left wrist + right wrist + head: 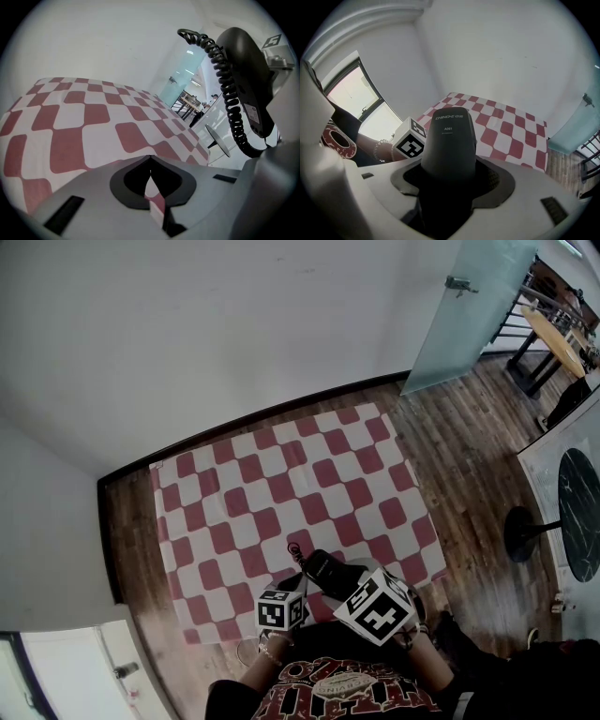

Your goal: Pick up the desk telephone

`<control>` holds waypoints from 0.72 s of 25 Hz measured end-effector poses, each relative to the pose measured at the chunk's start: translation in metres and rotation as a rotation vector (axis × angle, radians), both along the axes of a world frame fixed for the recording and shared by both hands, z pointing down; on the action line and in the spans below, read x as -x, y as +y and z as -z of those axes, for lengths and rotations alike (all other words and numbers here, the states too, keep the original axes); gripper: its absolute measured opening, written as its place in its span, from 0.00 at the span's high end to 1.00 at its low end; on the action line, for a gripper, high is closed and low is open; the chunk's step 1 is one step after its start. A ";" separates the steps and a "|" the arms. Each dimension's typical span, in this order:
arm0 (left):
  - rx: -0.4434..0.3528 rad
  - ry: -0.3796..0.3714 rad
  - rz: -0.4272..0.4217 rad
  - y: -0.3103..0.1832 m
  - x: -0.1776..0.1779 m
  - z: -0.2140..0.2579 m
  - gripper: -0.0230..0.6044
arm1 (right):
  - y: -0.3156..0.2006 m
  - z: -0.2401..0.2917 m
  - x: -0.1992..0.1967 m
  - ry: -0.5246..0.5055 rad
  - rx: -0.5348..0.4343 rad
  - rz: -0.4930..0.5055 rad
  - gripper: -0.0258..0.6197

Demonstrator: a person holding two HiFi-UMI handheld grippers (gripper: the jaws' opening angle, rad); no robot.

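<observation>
The right gripper is clamping the black telephone, holding it above the checkered cloth's six o'clock edge. The left gripper is idling closed and empty. The lift appears done.

White walls — wood floor

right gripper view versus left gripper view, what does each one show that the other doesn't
Only the right gripper view: the right gripper clamped on the telephone handset, its printed label facing the camera, plus the other gripper's marker cube and a window. Only the left gripper view: the left gripper, jaws together with nothing between them, and the coiled cord. Both: the handset and the red-and-white checked cloth.
</observation>
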State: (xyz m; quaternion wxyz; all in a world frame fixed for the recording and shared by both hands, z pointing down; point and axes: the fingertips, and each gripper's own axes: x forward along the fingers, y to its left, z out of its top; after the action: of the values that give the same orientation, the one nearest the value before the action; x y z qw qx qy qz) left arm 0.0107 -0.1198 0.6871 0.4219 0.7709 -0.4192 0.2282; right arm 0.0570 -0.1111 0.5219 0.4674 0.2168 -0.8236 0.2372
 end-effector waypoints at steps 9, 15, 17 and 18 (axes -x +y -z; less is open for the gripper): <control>0.006 0.008 -0.002 0.001 -0.002 0.000 0.96 | 0.002 0.002 0.001 -0.003 0.007 0.005 0.52; 0.011 0.010 0.001 0.002 -0.002 -0.001 0.96 | 0.003 0.002 0.001 -0.006 0.008 0.014 0.53; 0.011 0.009 0.000 0.002 -0.002 -0.001 0.96 | 0.004 0.002 0.001 -0.002 0.010 0.018 0.52; 0.011 0.009 0.000 0.003 -0.002 -0.001 0.96 | 0.004 0.001 0.001 -0.001 0.010 0.020 0.53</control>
State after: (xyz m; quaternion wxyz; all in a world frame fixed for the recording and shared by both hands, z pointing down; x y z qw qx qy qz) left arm 0.0128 -0.1172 0.6885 0.4280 0.7695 -0.4159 0.2273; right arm 0.0564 -0.1073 0.5206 0.4704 0.2060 -0.8248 0.2369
